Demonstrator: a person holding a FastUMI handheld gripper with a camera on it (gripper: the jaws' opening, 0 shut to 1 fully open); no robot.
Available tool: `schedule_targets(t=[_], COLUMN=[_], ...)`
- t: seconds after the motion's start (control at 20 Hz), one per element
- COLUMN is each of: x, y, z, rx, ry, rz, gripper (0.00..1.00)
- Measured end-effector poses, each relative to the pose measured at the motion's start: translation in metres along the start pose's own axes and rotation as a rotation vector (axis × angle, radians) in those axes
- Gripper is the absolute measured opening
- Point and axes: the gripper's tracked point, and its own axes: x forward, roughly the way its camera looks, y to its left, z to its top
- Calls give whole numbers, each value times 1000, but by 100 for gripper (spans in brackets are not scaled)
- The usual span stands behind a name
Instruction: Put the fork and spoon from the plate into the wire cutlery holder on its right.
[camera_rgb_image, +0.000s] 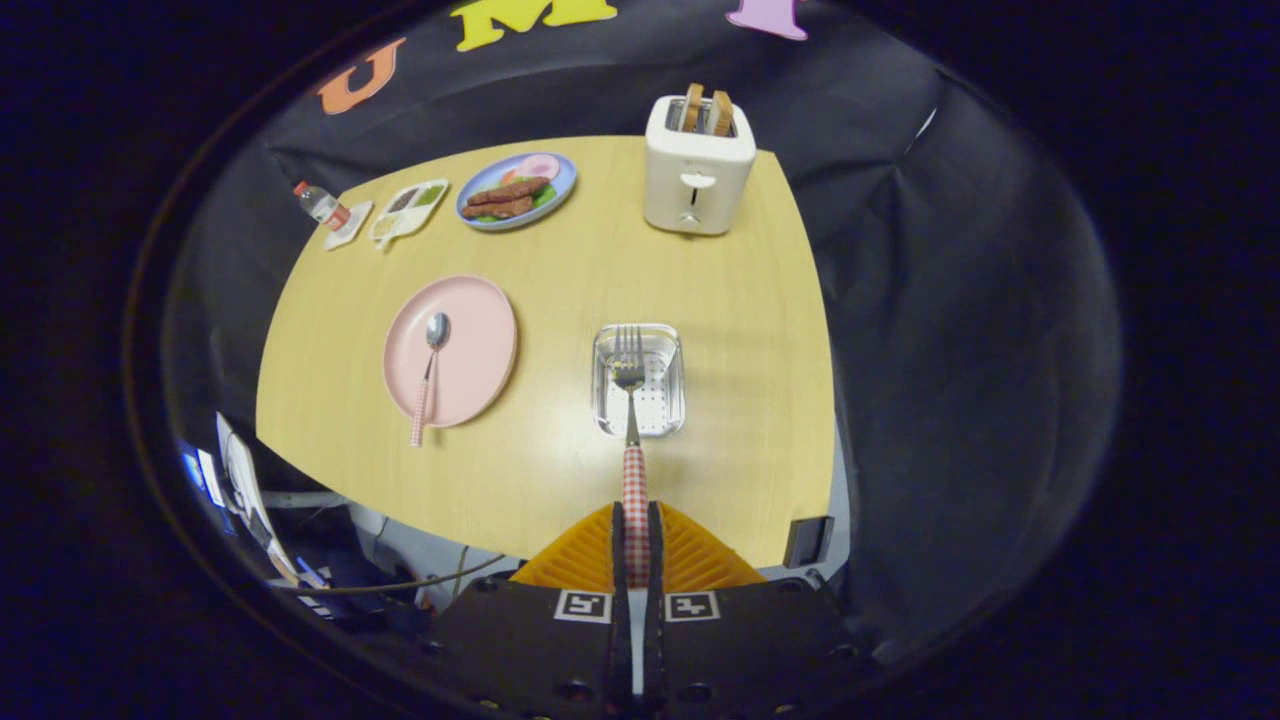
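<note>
My gripper (635, 535) is shut on the red-checked handle of the fork (629, 400), high above the table. The fork points away from the fingers, its metal tines hanging over the open top of the wire cutlery holder (662, 405), which I see from above as a shiny perforated box. To the holder's left lies the pink plate (480, 340). The spoon (429, 370) rests on that plate, bowl toward the far side, its checked handle sticking out over the plate's near rim.
A white toaster (697, 165) with two bread slices stands beyond the holder. At the far left are a blue plate of food (517, 190), a small divided tray (408, 208) and a little bottle (320, 205). The wooden table (560, 480) ends just ahead of the fingers.
</note>
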Motion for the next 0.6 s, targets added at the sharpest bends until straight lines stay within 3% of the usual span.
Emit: schedule_targets(t=[0.2,0.6], x=[15,36], y=[-6,-11], z=[1,19], rx=[41,82], ry=[110,285], rz=[41,40], gripper=[5,5])
